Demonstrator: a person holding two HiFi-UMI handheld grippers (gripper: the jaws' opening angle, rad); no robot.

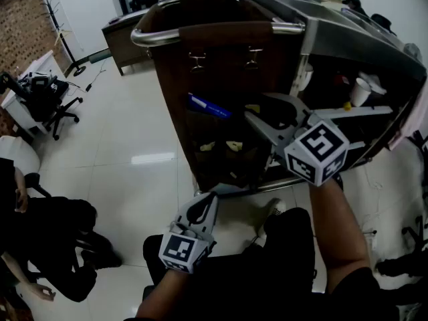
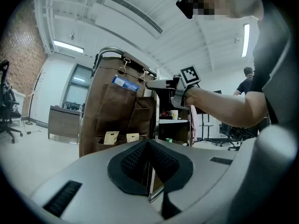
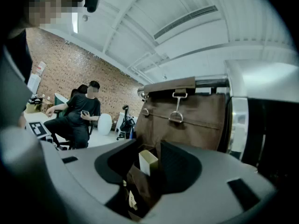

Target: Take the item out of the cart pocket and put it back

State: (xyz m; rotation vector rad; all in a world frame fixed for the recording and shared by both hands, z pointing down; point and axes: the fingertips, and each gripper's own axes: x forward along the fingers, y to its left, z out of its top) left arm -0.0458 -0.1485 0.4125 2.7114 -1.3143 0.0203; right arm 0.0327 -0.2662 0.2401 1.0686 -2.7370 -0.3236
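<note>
A brown fabric bag (image 1: 221, 79) with pockets hangs on the end of the cart. In the head view my right gripper (image 1: 256, 107) stands open at an upper pocket, its jaws on either side of a small cream box (image 1: 252, 108). The right gripper view shows that box (image 3: 148, 162) upright between the wide jaws of the right gripper (image 3: 148, 146), with no pad pressing on it. My left gripper (image 1: 208, 199) hangs lower, below the bag, shut and empty; its pads (image 2: 161, 164) meet. A blue item (image 1: 208, 105) sticks out of the upper left pocket.
Two cream tags (image 1: 207, 146) (image 1: 234, 145) sit on the lower pockets. The cart's metal handle (image 1: 221, 32) runs above the bag. A white cup (image 1: 361, 91) stands on the cart's side shelves. A seated person (image 1: 40, 239) and office chairs (image 1: 57, 109) are at the left.
</note>
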